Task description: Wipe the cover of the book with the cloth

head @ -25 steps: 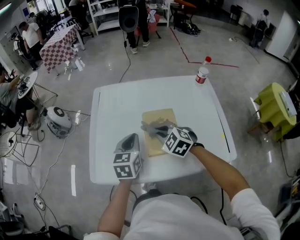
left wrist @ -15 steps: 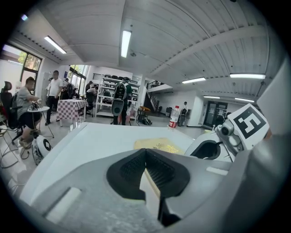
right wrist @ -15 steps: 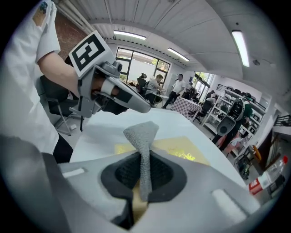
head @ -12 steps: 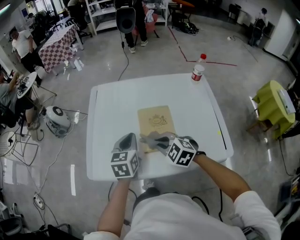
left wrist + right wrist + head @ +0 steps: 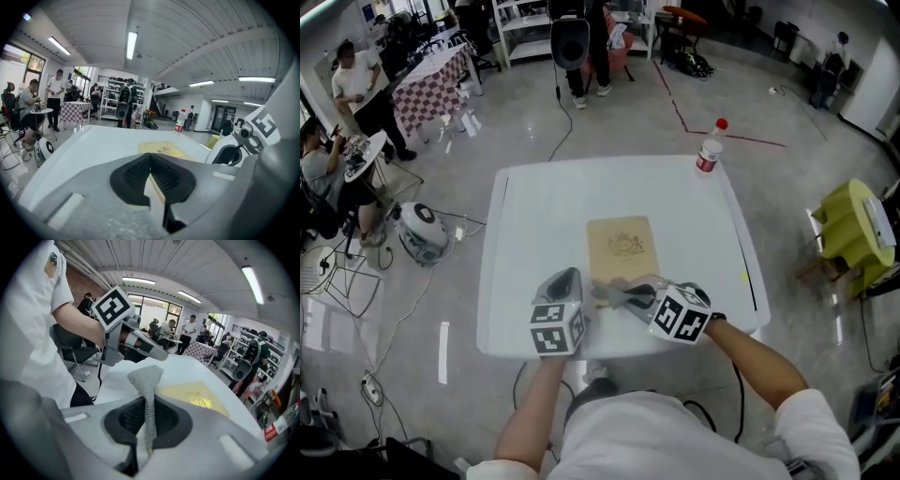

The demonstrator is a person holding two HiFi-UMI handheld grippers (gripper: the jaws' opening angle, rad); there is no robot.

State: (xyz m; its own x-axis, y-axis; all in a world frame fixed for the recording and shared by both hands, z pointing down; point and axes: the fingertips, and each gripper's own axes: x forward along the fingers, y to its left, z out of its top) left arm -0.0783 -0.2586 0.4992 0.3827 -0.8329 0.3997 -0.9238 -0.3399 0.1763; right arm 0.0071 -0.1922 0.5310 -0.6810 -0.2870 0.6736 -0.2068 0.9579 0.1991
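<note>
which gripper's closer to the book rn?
Right. The right gripper, fingers shut on the gray cloth, sits at the near edge of the book; the left gripper is just off its near-left corner, beside it.

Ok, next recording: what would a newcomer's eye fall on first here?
A tan book with an emblem on its cover lies flat in the middle of the white table. By its near edge, the right gripper is shut on a grey cloth, and the left gripper sits alongside, shut and empty. A red-capped bottle stands at the table's far right corner.
</note>
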